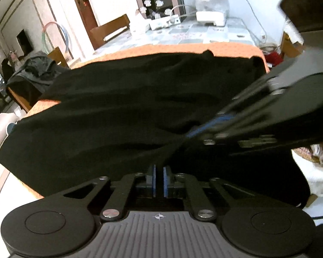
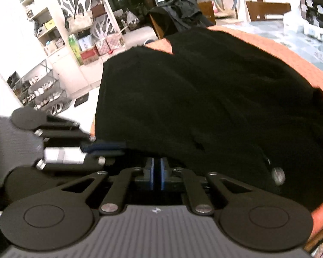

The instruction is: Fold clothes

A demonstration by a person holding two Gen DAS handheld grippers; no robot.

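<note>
Left gripper (image 1: 159, 172): blue pads nearly together, a pinch of the black soft fabric garment (image 1: 122, 111) running down into the slot between them at bottom centre of the left view. Clamped on the near hem, as far as I can tell.

Right gripper (image 2: 156, 167): pads together with only a thin dark line between, and the garment edge comes down right over the tips at lower centre of the right view. Reads as clamped on the same near edge, though the cloth inside the slot is hidden.

The two grippers sit close side by side. The right one enters the left view from the right edge, tips ending mid-frame just above the left pads; the left one shows at left-centre of the right view, its tips at the hem.

Outward: the garment spreads away from both sets of fingers toward the top of each frame, over the orange textured cloth table cover (image 1: 226, 50), its long axis running left-right across the frame. The left end overhangs the table edge at left-centre of the left view.

Judgement: both grips are on the near edge with the bulk lying forward, so any fold goes away from the person, toward the far orange strip. Neither hand is clearly nearer. Which fold stage this is, I cannot tell.
</note>
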